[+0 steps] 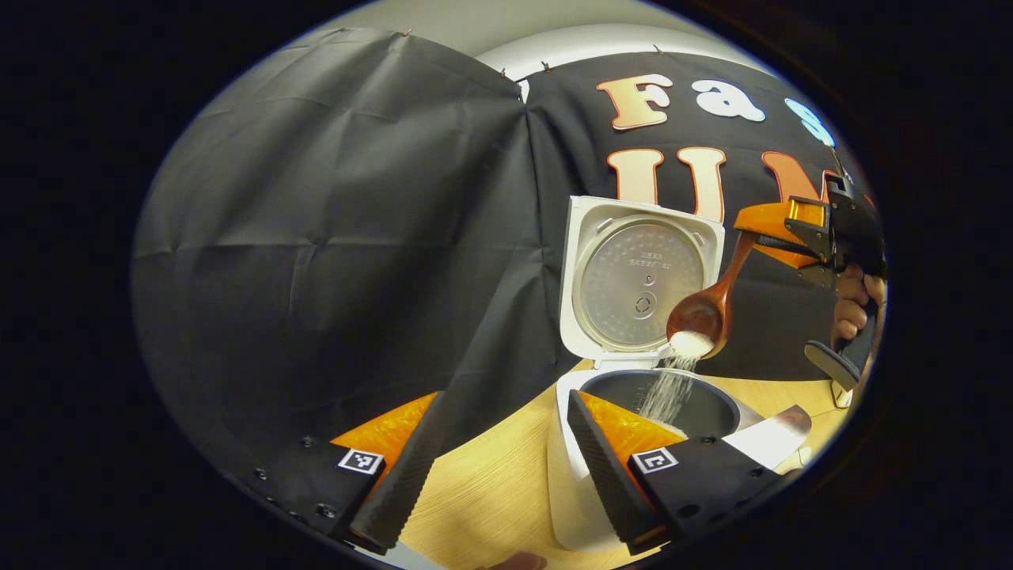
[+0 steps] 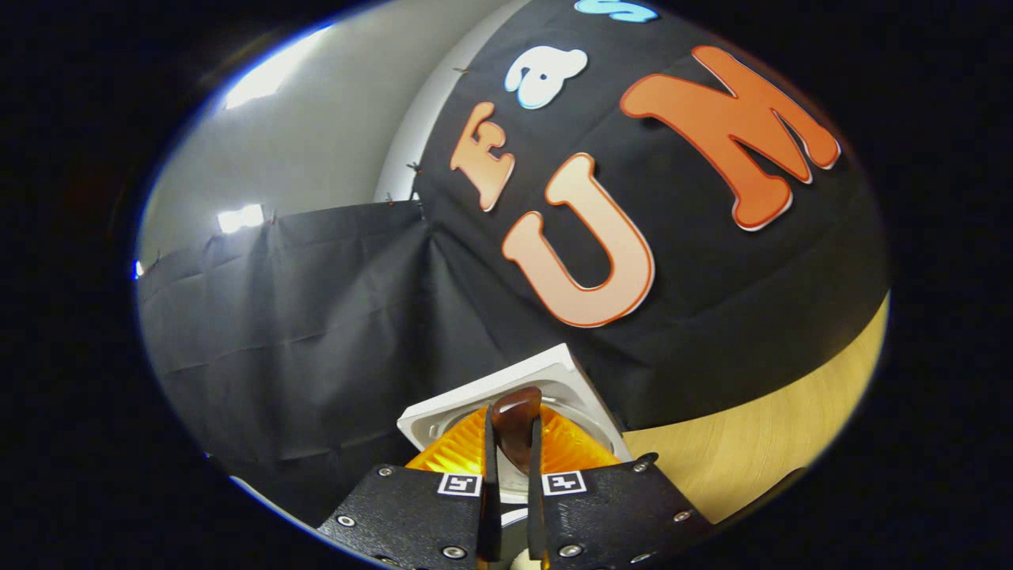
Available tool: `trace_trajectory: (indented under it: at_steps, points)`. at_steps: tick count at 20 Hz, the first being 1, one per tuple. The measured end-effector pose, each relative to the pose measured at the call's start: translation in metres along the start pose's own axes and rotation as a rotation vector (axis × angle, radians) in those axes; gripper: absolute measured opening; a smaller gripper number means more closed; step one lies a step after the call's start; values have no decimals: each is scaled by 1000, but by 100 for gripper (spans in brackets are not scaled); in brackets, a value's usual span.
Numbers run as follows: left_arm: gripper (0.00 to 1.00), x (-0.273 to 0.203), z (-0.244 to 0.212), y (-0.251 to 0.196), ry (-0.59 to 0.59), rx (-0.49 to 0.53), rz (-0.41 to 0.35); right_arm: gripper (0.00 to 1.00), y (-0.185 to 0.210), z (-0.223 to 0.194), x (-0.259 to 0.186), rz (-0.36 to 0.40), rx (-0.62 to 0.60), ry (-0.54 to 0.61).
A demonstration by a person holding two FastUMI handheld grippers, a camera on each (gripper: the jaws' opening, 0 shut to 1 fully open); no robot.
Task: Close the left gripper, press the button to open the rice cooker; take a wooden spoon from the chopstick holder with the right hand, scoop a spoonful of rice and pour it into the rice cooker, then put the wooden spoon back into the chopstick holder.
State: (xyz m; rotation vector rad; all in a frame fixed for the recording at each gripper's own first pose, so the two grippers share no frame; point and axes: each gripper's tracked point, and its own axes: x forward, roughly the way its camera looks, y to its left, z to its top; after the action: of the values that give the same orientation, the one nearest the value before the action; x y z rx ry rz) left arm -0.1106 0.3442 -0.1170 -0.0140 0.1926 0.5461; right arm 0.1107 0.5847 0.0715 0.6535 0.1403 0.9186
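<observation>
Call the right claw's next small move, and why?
Probably hold the tilt over the pot a moment longer. In the left gripper view the wooden spoon hangs bowl-down from the right claw, rice is streaming into the open rice cooker, and a white heap sits at the bowl's lip. Returning it now would likely spill grains.

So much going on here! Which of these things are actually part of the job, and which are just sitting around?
Part of the job:
- rice cooker, lid up
- wooden spoon, tipping rice into the pot
- right gripper, clamped on the spoon handle
- left gripper, open, holding nothing

Just there:
- wooden table
- white item beside the cooker; cannot tell what
</observation>
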Motion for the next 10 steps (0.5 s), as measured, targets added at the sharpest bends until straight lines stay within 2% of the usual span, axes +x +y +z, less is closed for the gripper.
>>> trace_trajectory:
  at_steps: [10]
  points:
    - [97,-8,12,-4,-30,45,-18,13,74,1,-28,260,-387,-49]
